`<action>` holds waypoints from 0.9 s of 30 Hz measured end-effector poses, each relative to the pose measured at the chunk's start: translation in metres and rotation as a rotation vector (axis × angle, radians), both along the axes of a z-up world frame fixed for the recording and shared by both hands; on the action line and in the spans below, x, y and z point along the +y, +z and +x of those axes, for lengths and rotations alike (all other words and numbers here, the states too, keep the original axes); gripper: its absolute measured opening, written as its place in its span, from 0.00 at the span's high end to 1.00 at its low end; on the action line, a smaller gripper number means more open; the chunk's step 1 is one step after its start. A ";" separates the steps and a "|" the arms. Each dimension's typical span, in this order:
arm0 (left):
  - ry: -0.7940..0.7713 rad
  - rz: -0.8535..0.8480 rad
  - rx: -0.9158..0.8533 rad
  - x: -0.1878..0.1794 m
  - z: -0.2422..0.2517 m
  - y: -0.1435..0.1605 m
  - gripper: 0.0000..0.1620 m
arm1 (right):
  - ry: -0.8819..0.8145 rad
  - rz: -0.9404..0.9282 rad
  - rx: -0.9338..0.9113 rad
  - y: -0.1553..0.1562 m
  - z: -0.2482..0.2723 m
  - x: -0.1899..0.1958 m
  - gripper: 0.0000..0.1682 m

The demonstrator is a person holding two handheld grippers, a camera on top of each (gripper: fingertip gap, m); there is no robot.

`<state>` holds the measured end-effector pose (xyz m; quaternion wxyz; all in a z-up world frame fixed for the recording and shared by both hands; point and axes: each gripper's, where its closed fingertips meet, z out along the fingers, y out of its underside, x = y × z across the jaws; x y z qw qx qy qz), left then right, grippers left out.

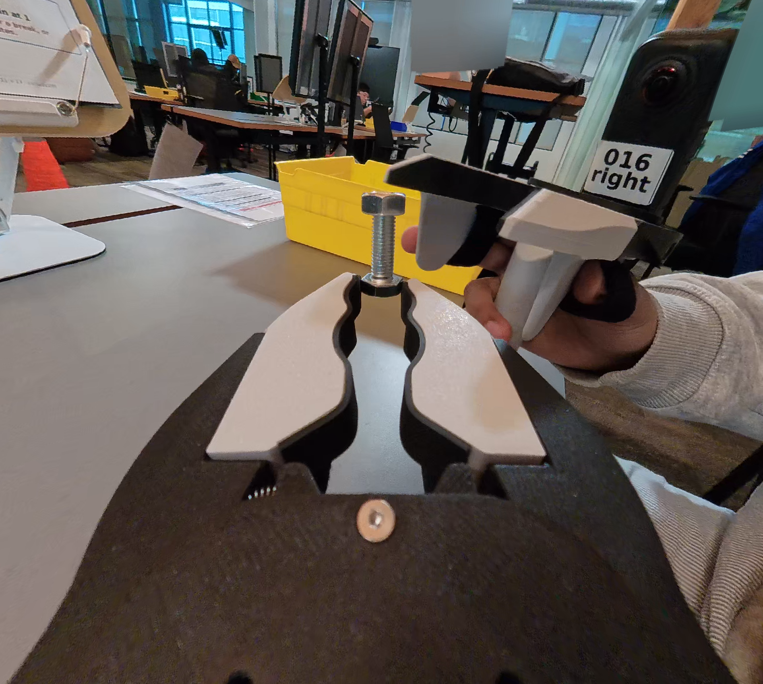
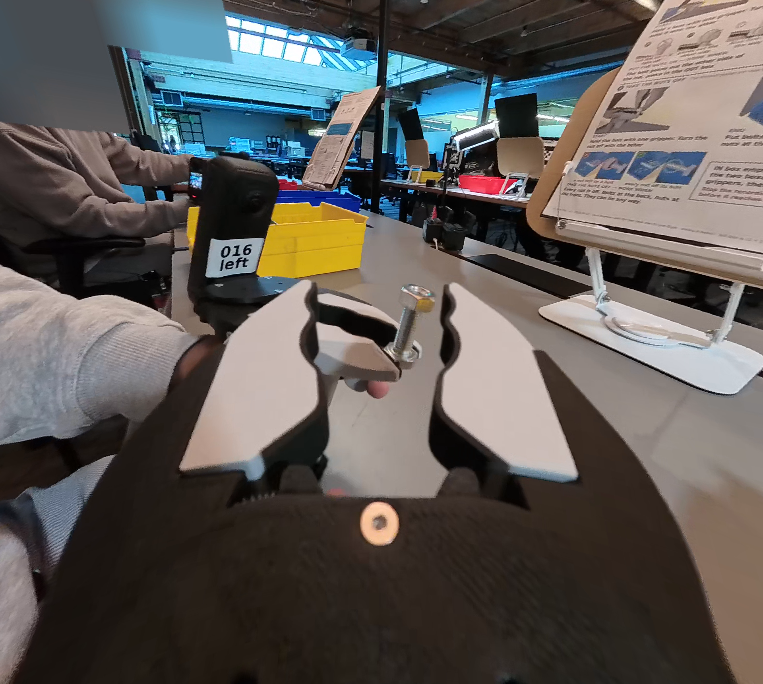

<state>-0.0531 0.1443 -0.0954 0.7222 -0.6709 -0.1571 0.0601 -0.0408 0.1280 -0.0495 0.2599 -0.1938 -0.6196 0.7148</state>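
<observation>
My left gripper (image 1: 382,283) is shut on a nut (image 1: 382,289) threaded on the low end of a silver bolt (image 1: 383,239). The bolt stands upright above the fingertips with its hex head on top, held over the grey table (image 1: 124,313). In the right wrist view the bolt (image 2: 406,327) leans slightly and its nut (image 2: 406,354) sits at the tip of the left gripper's finger (image 2: 355,358). My right gripper (image 2: 377,292) is open and empty, its fingers spread on either side of the bolt without touching it. Its finger (image 1: 441,239) shows just right of the bolt in the left wrist view.
A yellow bin (image 1: 330,218) stands on the table behind the bolt, and also shows in the right wrist view (image 2: 318,239). An instruction sheet on a white stand (image 2: 660,338) is at the right there, and at the far left in the left wrist view (image 1: 41,243). A person sits at the left (image 2: 62,177). Left tips to right tips: about 5 cm.
</observation>
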 end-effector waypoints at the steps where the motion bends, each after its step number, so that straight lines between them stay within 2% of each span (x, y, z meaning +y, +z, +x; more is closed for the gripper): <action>1: 0.000 -0.004 0.007 0.000 0.001 0.000 0.88 | 0.000 0.001 -0.002 -0.001 -0.001 -0.001 0.64; 5: 0.003 -0.006 0.013 0.001 0.000 0.000 0.88 | 0.019 0.012 -0.005 -0.003 0.003 -0.005 0.67; 8: 0.011 0.009 -0.007 -0.002 -0.002 0.000 0.88 | 0.051 0.016 -0.011 -0.003 0.007 -0.005 0.80; 9: 0.012 0.013 -0.011 -0.002 -0.003 0.001 0.88 | 0.057 0.014 -0.027 -0.004 0.007 -0.004 0.82; 11: 0.012 0.014 -0.009 -0.002 -0.003 0.001 0.88 | 0.047 -0.003 -0.037 -0.003 0.006 -0.002 0.81; 16: 0.005 0.007 0.009 -0.001 0.000 0.001 0.88 | -0.010 -0.021 0.004 0.001 0.000 0.002 0.66; 18: 0.005 0.009 0.011 -0.001 0.000 0.001 0.88 | 0.005 -0.003 -0.018 -0.004 -0.001 -0.002 0.64; 22: 0.007 0.014 0.006 -0.001 -0.001 0.001 0.88 | 0.016 0.026 -0.008 -0.006 0.003 -0.007 0.69; 25: 0.011 0.021 -0.008 -0.002 -0.003 0.001 0.88 | 0.026 0.043 0.029 -0.003 0.008 -0.006 0.82; 27: 0.011 0.022 -0.008 -0.002 -0.003 0.001 0.88 | 0.009 0.033 0.038 0.000 0.007 -0.003 0.82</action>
